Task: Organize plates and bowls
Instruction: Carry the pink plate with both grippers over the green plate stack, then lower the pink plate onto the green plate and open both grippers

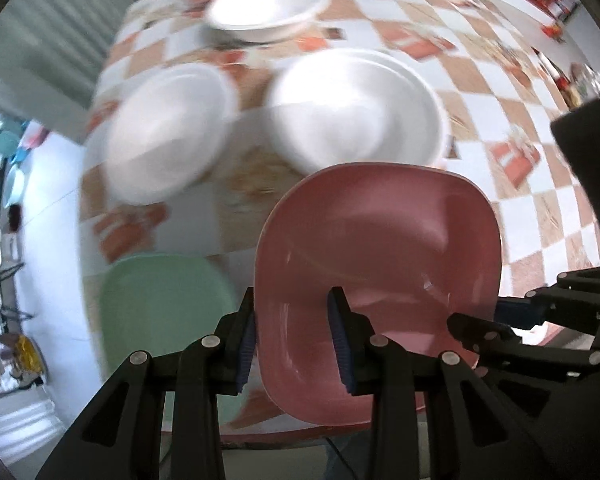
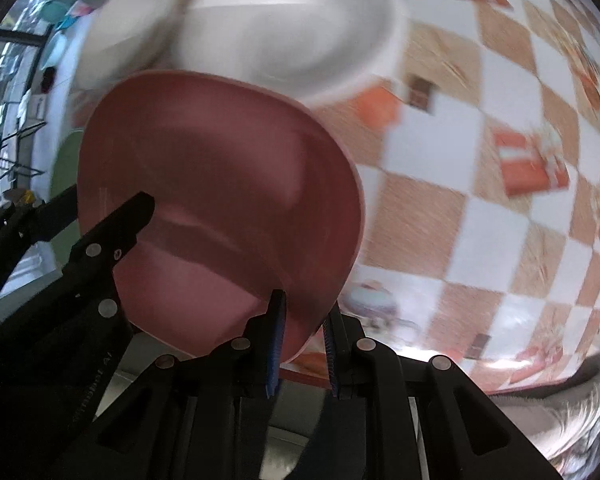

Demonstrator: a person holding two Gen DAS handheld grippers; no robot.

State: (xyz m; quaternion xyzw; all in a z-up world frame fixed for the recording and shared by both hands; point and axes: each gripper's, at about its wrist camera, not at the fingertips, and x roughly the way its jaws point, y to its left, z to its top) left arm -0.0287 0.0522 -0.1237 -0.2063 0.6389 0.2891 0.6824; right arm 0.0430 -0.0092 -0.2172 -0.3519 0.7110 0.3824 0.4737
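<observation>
Pink plate [image 1: 376, 240] is the piece I have in hand, and both sets of fingers are on it at once: my left gripper [image 1: 296, 336] pinches the near-left part of its rim, one blue pad inside the dish and the other outside, while my right gripper [image 2: 302, 350] pinches the near-right edge the same way, rim between the two pads. From the left camera the plate reaches forward and a little right from my fingers, hollow side facing me; from the right camera it spreads up and to the left, so the plate lies between my two hands, seemingly lifted off the table [image 1: 480, 92] at its near edge, though blur keeps me from being sure. I judge neither hand clearly nearer to it; each holds its own side, and the move ahead turns on which one lets go. Just left of the pink plate, low on the table, lies a green plate [image 1: 160, 304], apart from the pink one and closest to my left hand, which looks like the natural place to stack if like goes with like. Beyond the far rim sit two white bowls side by side, the left bowl [image 1: 168, 136] and the right bowl [image 1: 360, 108], the pink rim overlapping the right one in view without clearly touching it. A third white bowl [image 1: 264, 4] stands farther back. Everything is smeared by motion, so fine contact is hard to read.
</observation>
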